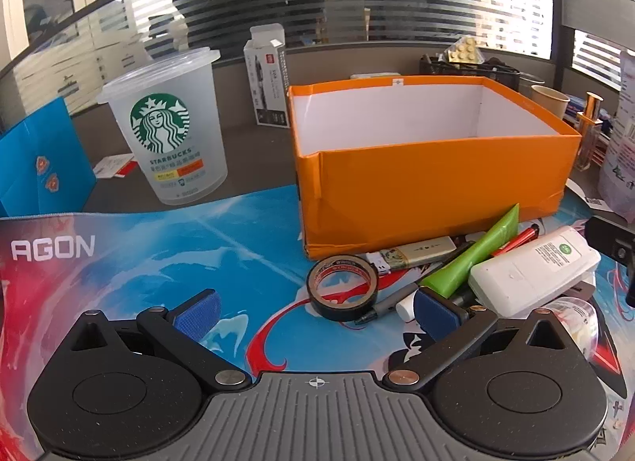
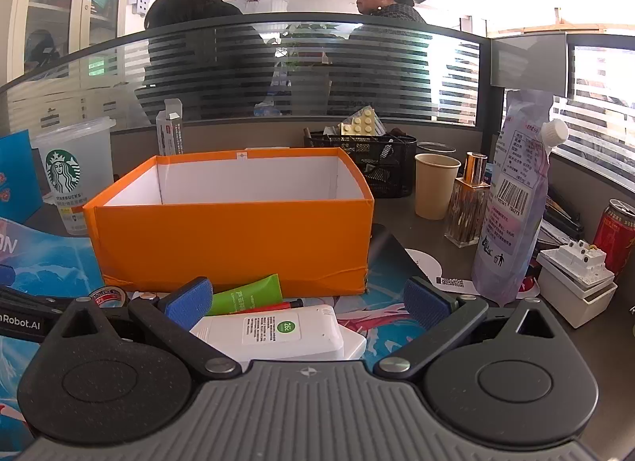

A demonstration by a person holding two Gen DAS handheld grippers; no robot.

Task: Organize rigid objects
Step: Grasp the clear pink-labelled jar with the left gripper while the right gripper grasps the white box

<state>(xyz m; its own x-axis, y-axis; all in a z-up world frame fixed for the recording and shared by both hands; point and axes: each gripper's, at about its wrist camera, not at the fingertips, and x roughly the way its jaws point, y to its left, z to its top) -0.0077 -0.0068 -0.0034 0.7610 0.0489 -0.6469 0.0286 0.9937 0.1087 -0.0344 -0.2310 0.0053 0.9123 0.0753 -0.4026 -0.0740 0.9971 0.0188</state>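
An open orange box (image 1: 432, 187) with a white inside stands on the desk mat; it also shows in the right wrist view (image 2: 230, 246). In front of it lie a roll of black tape (image 1: 342, 288), a lighter (image 1: 412, 254), a green tube (image 1: 472, 254), a red pen (image 1: 520, 238), a black marker (image 1: 381, 308) and a white remote (image 1: 535, 270). My left gripper (image 1: 315, 312) is open, just short of the tape. My right gripper (image 2: 305, 300) is open, its jaws either side of the remote (image 2: 278, 332); the green tube (image 2: 248, 296) lies beyond.
A Starbucks cup (image 1: 166, 127), a blue folder (image 1: 39, 155) and a pen carton (image 1: 268, 80) stand left of the box. A mesh organizer (image 2: 377, 167), paper cup (image 2: 434, 185), perfume bottle (image 2: 468, 199), spouted pouch (image 2: 516, 191), red can (image 2: 615, 234) and white socket box (image 2: 575, 282) crowd the right.
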